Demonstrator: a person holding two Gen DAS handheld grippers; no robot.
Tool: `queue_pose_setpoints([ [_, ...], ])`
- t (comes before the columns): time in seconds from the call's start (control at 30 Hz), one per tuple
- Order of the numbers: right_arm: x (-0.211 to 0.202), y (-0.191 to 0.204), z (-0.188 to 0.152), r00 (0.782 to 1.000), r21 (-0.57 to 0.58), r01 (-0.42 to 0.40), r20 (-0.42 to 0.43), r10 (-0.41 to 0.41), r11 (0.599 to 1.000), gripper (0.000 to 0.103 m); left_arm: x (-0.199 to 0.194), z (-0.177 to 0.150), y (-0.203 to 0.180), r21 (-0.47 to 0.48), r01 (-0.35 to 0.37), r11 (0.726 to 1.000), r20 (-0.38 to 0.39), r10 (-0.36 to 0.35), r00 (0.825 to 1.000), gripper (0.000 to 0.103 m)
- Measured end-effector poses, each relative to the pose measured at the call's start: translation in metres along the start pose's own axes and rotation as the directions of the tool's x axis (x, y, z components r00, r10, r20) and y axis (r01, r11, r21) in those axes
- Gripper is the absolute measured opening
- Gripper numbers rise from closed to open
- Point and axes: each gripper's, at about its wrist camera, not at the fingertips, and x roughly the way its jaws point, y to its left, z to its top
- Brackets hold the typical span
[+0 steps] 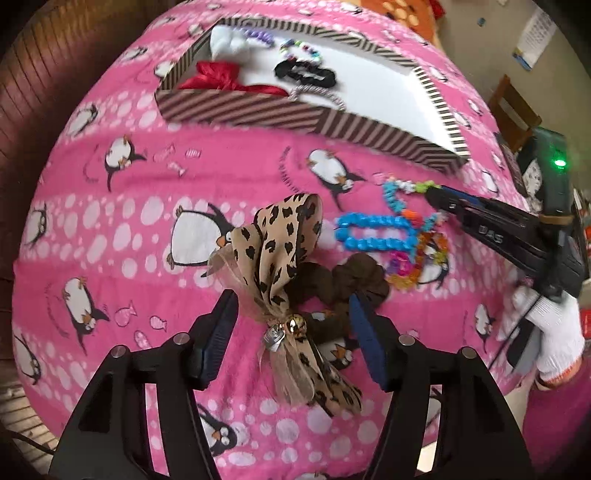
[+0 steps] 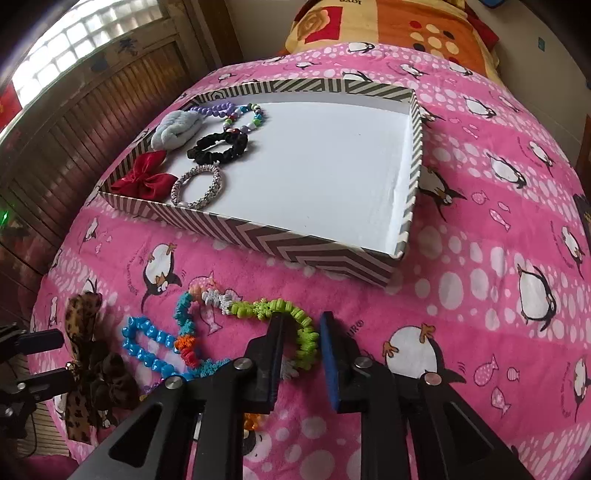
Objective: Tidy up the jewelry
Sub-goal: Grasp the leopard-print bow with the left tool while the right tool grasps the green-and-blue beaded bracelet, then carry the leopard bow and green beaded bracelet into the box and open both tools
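Note:
A striped box [image 1: 295,123] [image 2: 295,245] on the pink penguin blanket holds a red bow [image 2: 146,175], a black scrunchie [image 2: 218,147], a silver hair tie [image 2: 197,186], a white cloth piece [image 2: 177,129] and bead bracelets [image 2: 243,112]. My left gripper [image 1: 290,306] is open around a leopard-print bow [image 1: 284,236], beside a brown scrunchie [image 1: 354,277]. My right gripper [image 2: 301,325] [image 1: 430,192] is narrowly open, its fingers either side of the green part of a multicoloured frilly necklace [image 2: 266,308] [image 1: 397,195]. A blue bead bracelet [image 1: 373,232] [image 2: 147,347] lies beside it.
The pink blanket [image 2: 480,280] covers a bed. A patterned orange pillow [image 2: 391,26] lies beyond the box. A wooden slatted panel [image 2: 92,103] stands at the left. A wooden chair [image 1: 513,110] stands to the right. An orange and yellow bead bracelet [image 1: 424,266] lies by the blue one.

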Motion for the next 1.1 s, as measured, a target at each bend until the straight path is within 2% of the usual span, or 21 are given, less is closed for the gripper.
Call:
queue_pose_setpoints([
  [0.07, 0.000, 0.001, 0.000, 1.000, -0.001, 0.003, 0.006, -0.003, 1.000, 0.017, 0.008, 0.000, -0.001, 0.000, -0.006, 1.000, -0.011, 0.006, 1.000, 0.062],
  [0.13, 0.000, 0.001, -0.001, 1.000, 0.003, 0.003, 0.011, -0.003, 1.000, 0.011, 0.017, 0.001, -0.002, -0.007, -0.001, 1.000, -0.019, 0.001, 1.000, 0.062],
  [0.2, -0.002, 0.000, -0.001, 1.000, 0.010, -0.007, 0.015, 0.007, 1.000, 0.010, 0.022, 0.001, -0.002, -0.018, 0.012, 1.000, -0.003, -0.012, 1.000, 0.060],
  [0.23, -0.004, 0.000, -0.001, 1.000, 0.014, -0.018, 0.018, 0.017, 1.000, 0.010, 0.022, 0.001, -0.003, -0.008, 0.013, 1.000, 0.013, -0.013, 1.000, 0.045],
  [0.3, -0.010, 0.002, -0.001, 0.999, 0.015, -0.034, 0.029, 0.034, 0.999, 0.010, 0.024, 0.002, -0.007, 0.027, 0.004, 1.000, 0.014, -0.004, 1.000, 0.025],
  [0.33, -0.014, 0.003, -0.001, 0.998, 0.013, -0.040, 0.039, 0.040, 0.999, 0.010, 0.023, 0.003, -0.007, 0.030, 0.014, 0.999, 0.013, -0.015, 1.000, 0.019],
  [0.37, -0.021, 0.006, 0.001, 0.997, 0.010, -0.050, 0.053, 0.050, 0.999, 0.010, 0.022, 0.004, -0.007, 0.033, 0.028, 0.999, 0.012, -0.028, 1.000, 0.017],
  [0.73, -0.078, 0.018, 0.025, 0.977, 0.000, -0.125, 0.175, 0.123, 0.992, 0.010, -0.031, 0.026, -0.006, 0.066, 0.067, 0.996, 0.127, -0.075, 0.989, 0.015],
  [1.1, -0.117, 0.017, 0.047, 0.967, -0.034, -0.093, 0.236, 0.098, 0.995, 0.010, -0.062, 0.061, -0.007, 0.076, 0.044, 0.996, 0.208, -0.059, 0.976, 0.015],
])
